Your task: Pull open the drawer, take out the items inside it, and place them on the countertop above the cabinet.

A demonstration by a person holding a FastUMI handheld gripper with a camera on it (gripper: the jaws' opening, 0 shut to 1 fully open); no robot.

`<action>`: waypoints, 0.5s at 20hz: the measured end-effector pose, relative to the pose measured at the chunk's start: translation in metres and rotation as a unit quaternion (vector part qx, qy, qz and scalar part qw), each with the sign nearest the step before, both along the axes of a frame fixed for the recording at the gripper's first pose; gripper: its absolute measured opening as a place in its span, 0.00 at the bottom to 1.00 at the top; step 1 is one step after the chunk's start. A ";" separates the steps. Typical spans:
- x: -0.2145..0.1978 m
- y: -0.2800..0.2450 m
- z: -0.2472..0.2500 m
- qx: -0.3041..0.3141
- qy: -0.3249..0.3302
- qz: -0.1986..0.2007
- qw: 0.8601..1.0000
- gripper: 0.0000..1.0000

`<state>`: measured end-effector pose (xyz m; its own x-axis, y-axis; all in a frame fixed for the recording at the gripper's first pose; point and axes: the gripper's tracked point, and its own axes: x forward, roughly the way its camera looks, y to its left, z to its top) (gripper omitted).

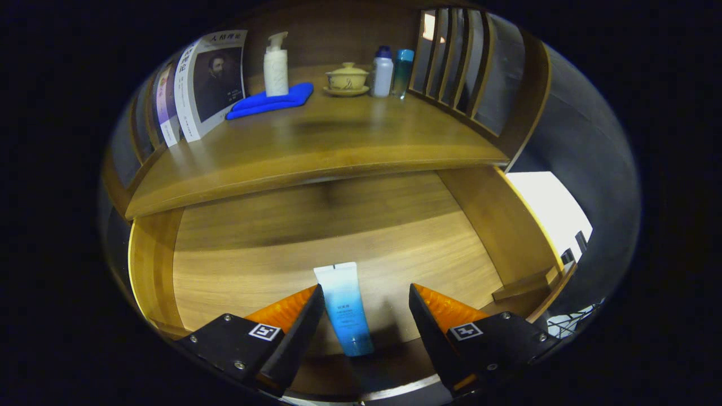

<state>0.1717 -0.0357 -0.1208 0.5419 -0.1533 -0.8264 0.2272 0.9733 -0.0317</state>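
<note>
Wooden cabinet booth, seen along the tool (366, 307). An open drawer (338, 248) with a bare wood-grain floor lies under the tool; its side walls rise at 9 o'clock and 3 o'clock. Above it, toward 12 o'clock, runs the surface (316, 144), a polished wooden countertop with a rounded front edge that overhangs the back of the drawer and throws a shadow across it. Slatted wooden side panels (462, 62) close the surface at 1 o'clock, and a wooden back wall stands behind it. On the surface, from 10 o'clock to 1 o'clock: upright books (206, 84) leaning at the left end, a folded blue cloth (271, 101) with a white pump bottle (276, 65) standing on it, a lidded yellow cup on a saucer (346, 79), then a white bottle (383, 72) and a teal bottle (403, 70) side by side. A bright lit area (550, 208) shows beyond the drawer's right wall at 3 o'clock. The task's thing, a white-to-blue tube (344, 307), lies on the drawer floor between the fingers, closer to the left one, crimped end pointing to 12 o'clock. The tool is spread wide and grips nothing; whether the left finger touches the tube cannot be told.
</note>
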 end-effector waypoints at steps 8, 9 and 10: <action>-0.013 0.002 -0.033 -0.004 0.097 0.013 0.995 0.92; -0.016 0.003 -0.036 -0.002 0.113 0.014 0.993 0.92; -0.019 0.004 -0.040 0.000 0.129 0.016 0.991 0.92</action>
<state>0.1524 -0.0316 -0.1609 0.3163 -0.1384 -0.9385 0.1796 0.9801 -0.0840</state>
